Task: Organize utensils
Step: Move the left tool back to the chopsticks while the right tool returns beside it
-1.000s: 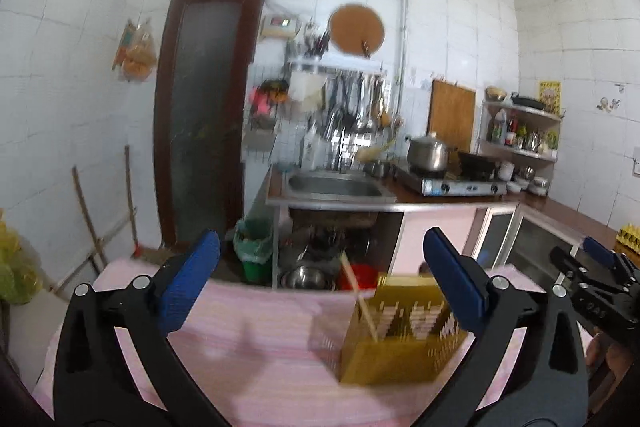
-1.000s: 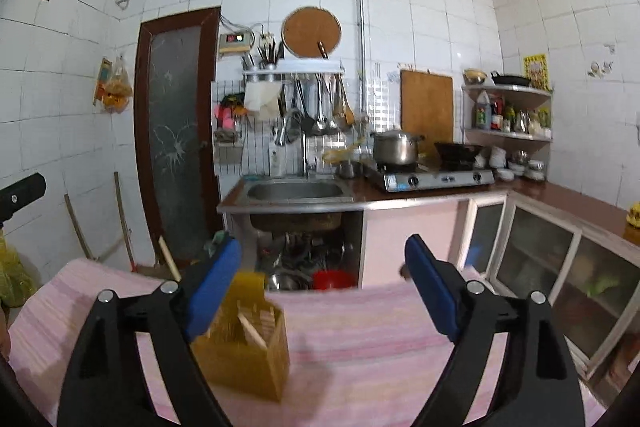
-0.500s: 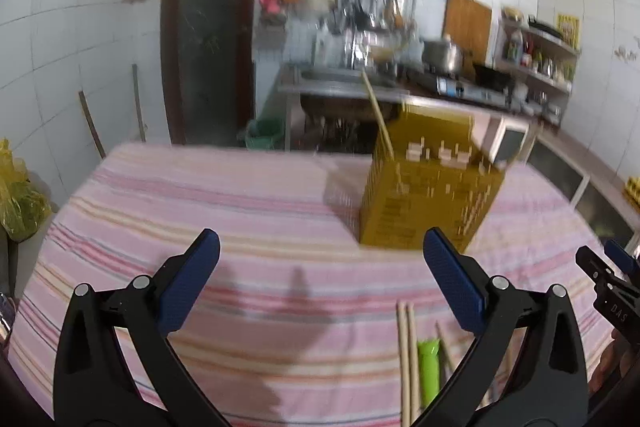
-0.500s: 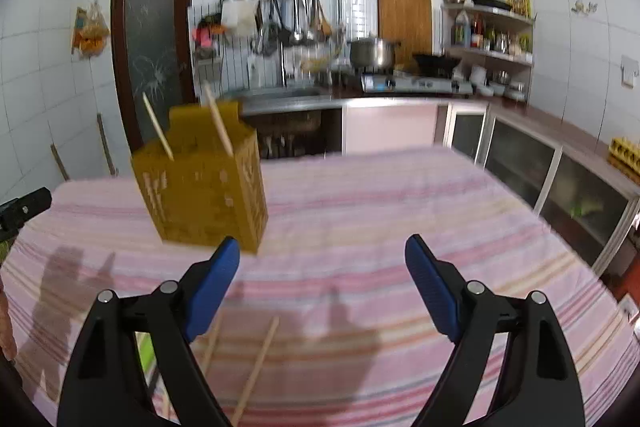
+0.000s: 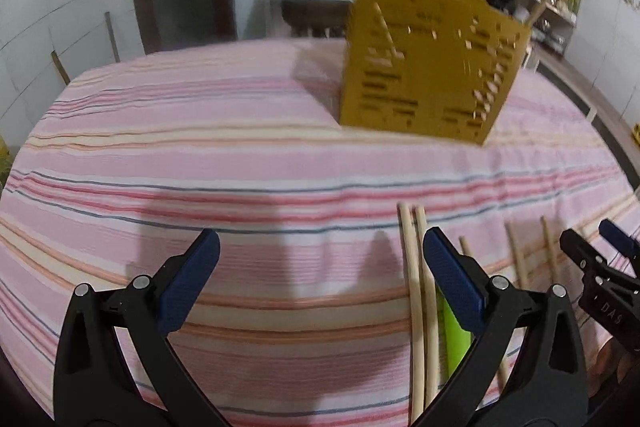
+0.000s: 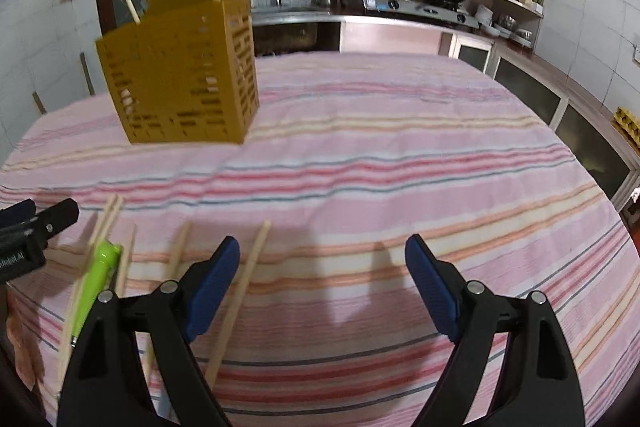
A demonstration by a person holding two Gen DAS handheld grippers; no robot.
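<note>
Much of the near edge was hard to read. In the left wrist view the chopsticks (image 5: 416, 291) ran down behind the right finger of the left tongs (image 5: 320, 279), so their near ends were cut off, and only a strip of the green utensil (image 5: 454, 335) showed between that finger and the sticks. The yellow utensil holder (image 5: 424, 67) was smeared by blur, its slots hard to make out; it stood on the far part of the bench (image 5: 200, 155), well apart from the loose sticks, with two chopsticks poking from its top. What the green utensil was I could not tell.

The left tongs pointed down at the striped cloth, their blue pads spread wide with nothing between them, the pair of chopsticks just beside the right pad. At the right edge of that view the tip of the right tongs (image 5: 600, 251) showed, partly out of frame.

From the right wrist view the right tongs (image 6: 322, 283) also angled down at the bench, gaping wide and empty. One chopstick (image 6: 240, 299) passed just right of their left pad, its near end lost behind the black finger. Further left lay the green utensil (image 6: 96, 279) among more blurred sticks, and the left tongs' tip (image 6: 36, 223) showed at the edge.
</note>
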